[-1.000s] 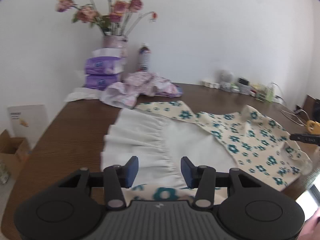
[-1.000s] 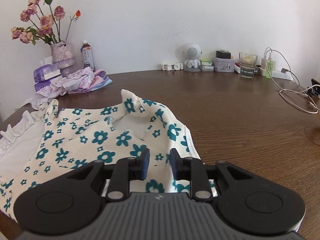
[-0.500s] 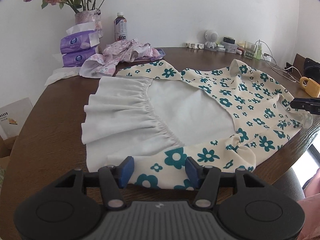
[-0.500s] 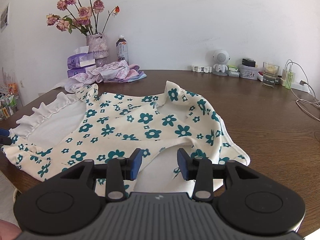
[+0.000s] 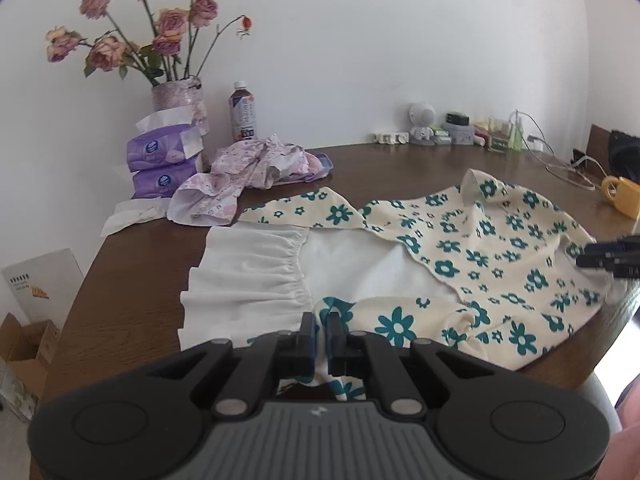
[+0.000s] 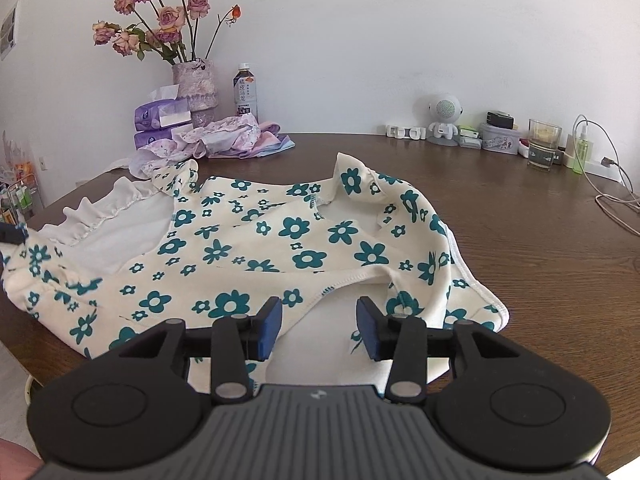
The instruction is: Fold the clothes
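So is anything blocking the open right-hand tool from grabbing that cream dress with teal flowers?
Nothing visible. The right gripper hovers open directly over the cream, teal-flowered dress; its blue-padded fingers have only fabric between them.

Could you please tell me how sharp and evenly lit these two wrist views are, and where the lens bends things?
Left wrist view: soft daylight, sharp across the floral dress; fisheye bows the table edge and darkens the corners. Right wrist view: equally sharp, slight smear on the dress hem at far left; the wall is bright but not blown out, and the table shows only mild sheen.
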Motion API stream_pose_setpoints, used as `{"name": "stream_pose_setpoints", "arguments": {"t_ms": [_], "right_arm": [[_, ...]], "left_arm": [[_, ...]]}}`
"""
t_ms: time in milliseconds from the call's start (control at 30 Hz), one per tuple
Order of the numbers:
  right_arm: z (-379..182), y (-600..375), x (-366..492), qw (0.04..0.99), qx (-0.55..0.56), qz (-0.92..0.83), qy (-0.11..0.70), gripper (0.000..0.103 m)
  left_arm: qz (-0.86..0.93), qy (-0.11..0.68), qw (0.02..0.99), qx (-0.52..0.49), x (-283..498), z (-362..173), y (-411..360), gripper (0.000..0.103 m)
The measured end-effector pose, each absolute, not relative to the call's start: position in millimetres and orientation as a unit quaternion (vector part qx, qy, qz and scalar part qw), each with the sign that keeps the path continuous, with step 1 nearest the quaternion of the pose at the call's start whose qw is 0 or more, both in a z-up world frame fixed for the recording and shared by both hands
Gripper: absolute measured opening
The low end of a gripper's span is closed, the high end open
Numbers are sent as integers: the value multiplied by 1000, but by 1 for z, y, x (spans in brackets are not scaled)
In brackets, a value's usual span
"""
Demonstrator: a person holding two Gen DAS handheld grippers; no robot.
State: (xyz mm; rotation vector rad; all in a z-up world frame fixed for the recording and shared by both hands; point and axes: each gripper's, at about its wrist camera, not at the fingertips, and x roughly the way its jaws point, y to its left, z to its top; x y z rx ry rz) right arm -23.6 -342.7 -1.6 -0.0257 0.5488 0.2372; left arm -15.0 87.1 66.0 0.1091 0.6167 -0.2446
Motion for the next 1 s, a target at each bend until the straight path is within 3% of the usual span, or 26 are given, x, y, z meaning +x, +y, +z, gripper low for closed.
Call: {"name": "stream_pose_setpoints", "arguments": {"t_ms": [267,467,600,667,833,1000], "right_arm": [[-19,-341,-19,951,-35,96,290,41],[-20,-352,-15,950,-29,92,297,41],[-1,-371,-15,953,36,123,275,41],[11,-372,-8,960,21,110,257,41],[34,-362,37,959,-28,105,260,41],[52,-337,100,949,-94,115,279,41]], "left_arm": [[-86,376,923,14,9,27,105,8],[-94,355,929,44,0,44,97,24],[-115,322,938,54,9,66,86,44],[-119,321,937,64,23,72,77,44],[-109,330,933,96,78,87,64,58],[-87,353,924,122,149,90,58,61]]}}
